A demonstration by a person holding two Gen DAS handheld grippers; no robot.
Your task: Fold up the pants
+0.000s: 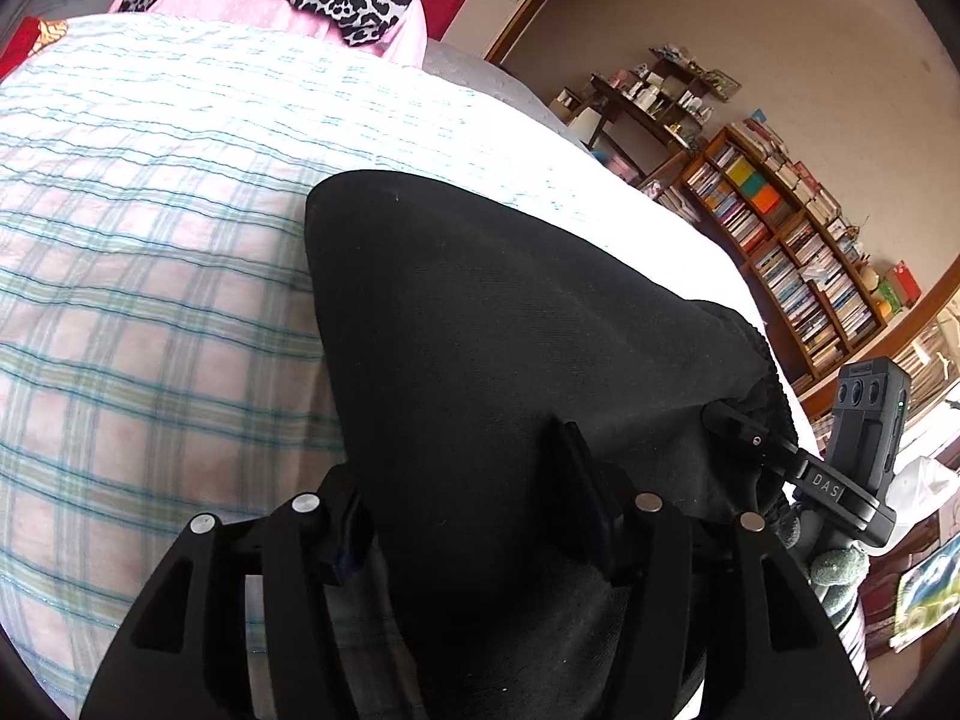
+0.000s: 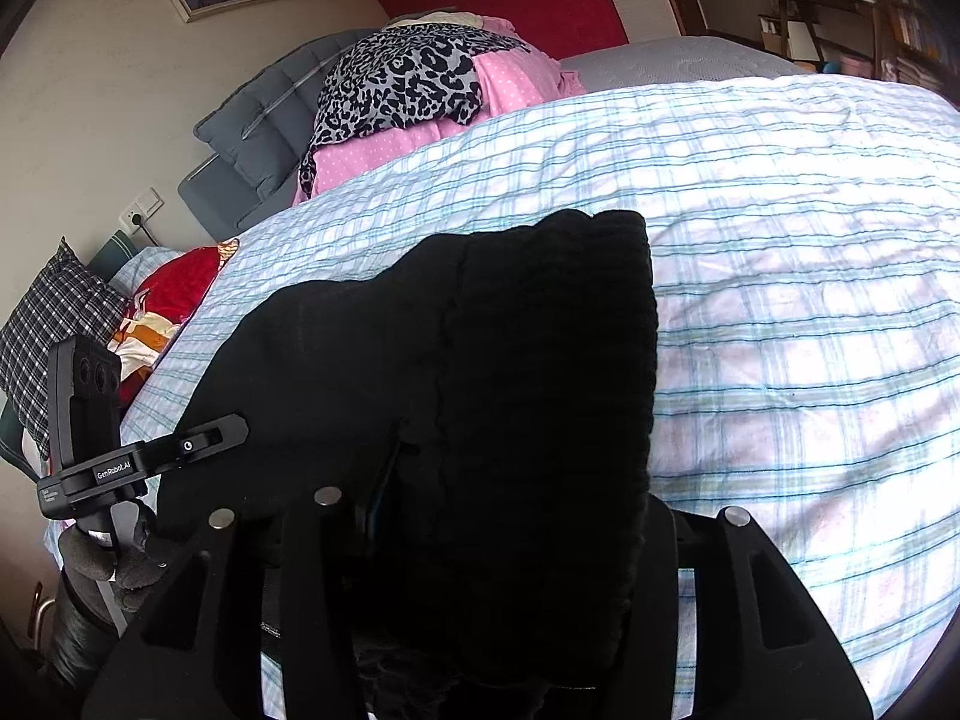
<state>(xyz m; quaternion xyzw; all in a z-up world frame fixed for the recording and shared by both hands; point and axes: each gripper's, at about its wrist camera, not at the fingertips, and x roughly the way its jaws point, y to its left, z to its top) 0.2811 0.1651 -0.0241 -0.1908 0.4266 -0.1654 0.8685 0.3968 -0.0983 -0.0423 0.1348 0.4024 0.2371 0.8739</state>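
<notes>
Pants point(image 1: 516, 324): black, on plaid bedspread point(image 1: 150, 276), near edge draped over both grippers, likely so we lift both corners together for fold. Left gripper point(image 1: 474, 516): fingers spread, cloth lying between; whether clamped we cannot tell. Right gripper point(image 2: 504, 516): ribbed waistband over it, jaws hidden, cannot tell. Far left: leopard-print cloth point(image 2: 402, 84) on pink pile point(image 2: 510, 81), well apart. Bookshelf point(image 1: 798, 252) far right. Nothing blocks fold path, we judge.
</notes>
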